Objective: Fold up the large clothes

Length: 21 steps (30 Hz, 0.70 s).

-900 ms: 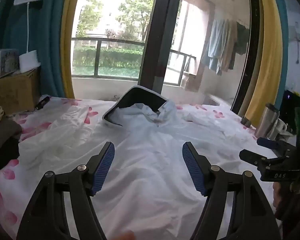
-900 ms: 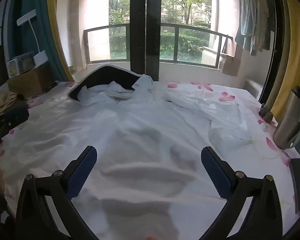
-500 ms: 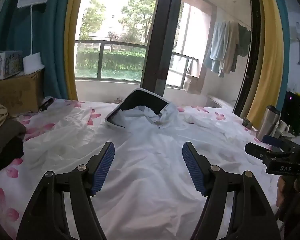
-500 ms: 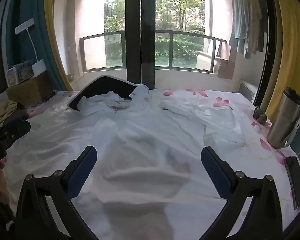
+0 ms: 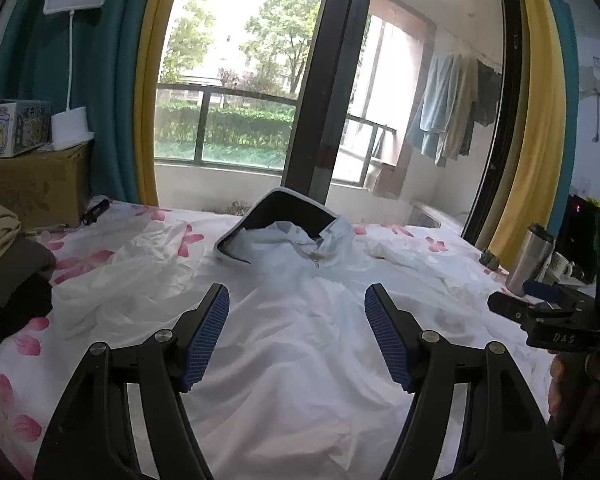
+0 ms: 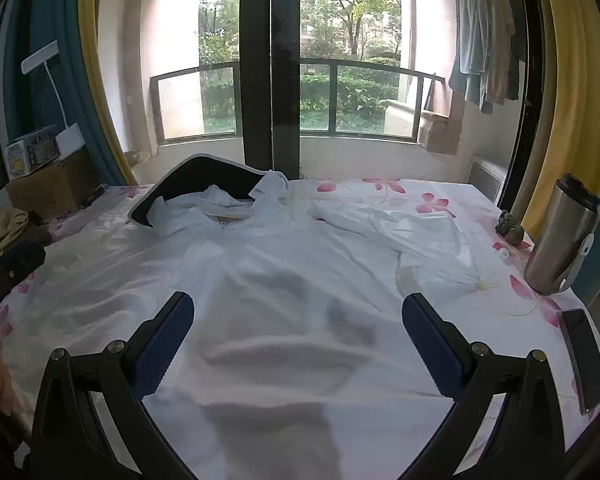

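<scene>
A large white shirt (image 5: 300,340) lies spread out and wrinkled on a bed with a pink-flower sheet (image 5: 80,260), collar at the far end and hem towards me. It also shows in the right wrist view (image 6: 284,280), with one sleeve (image 6: 380,228) lying out to the right. My left gripper (image 5: 297,316) is open and empty above the shirt's lower half. My right gripper (image 6: 298,324) is open wide and empty above the same area; it also shows at the right edge of the left wrist view (image 5: 540,312).
A dark panel with a white rim (image 6: 204,184) props up behind the collar. A steel flask (image 6: 560,236) and a phone (image 6: 584,356) sit at the bed's right edge. Dark and tan clothes (image 5: 4,264) pile at the left. A cardboard box (image 5: 32,184) and window stand beyond.
Both grippers have risen and drawn back a little from the shirt, so more of the bed and window shows. Both stay open. The shirt has not moved.
</scene>
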Available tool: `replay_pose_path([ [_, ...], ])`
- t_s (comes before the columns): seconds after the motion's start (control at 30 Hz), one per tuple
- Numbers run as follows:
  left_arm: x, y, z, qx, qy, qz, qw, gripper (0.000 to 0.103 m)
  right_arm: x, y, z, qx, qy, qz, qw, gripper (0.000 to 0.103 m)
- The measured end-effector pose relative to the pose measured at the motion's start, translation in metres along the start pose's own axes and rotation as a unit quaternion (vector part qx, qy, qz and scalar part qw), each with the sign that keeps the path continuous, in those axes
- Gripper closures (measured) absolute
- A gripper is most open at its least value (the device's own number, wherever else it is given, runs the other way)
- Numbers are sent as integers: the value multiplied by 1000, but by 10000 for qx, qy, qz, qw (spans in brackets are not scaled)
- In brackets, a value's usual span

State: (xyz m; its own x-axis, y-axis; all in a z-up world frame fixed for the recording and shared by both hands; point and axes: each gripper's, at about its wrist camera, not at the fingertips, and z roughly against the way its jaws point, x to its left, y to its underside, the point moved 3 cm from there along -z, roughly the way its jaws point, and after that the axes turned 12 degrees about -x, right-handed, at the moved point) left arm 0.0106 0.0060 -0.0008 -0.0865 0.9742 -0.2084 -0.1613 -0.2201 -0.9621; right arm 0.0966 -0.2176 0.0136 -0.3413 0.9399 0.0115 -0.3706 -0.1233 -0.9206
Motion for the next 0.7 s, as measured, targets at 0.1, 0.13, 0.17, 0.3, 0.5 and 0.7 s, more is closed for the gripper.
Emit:
replay_pose_path([
  [0.1,0,-1,0,47,3,3,10000,30,-1,-1,-4,57,-29,-14,10000,0],
  [0.13,0,0,0,74,-41,-8,10000,30,-2,-2,-6,86,-46,-28,9999,0],
  [0.17,0,0,0,107,-78,-21,9999,30,1,5,-2,89,-45,-35,9999,0],
  [0.3,-2,1,3,131,-141,-69,9998,30,-1,6,0,135,-13,-127,9998,0],
  [0.5,-2,-1,9,26,-116,-49,9999,30,-2,5,2,84,80,-120,9999,0],
  [0.7,-5,-3,12,-62,-63,-95,9999,30,0,4,6,-7,148,2,9999,0],
])
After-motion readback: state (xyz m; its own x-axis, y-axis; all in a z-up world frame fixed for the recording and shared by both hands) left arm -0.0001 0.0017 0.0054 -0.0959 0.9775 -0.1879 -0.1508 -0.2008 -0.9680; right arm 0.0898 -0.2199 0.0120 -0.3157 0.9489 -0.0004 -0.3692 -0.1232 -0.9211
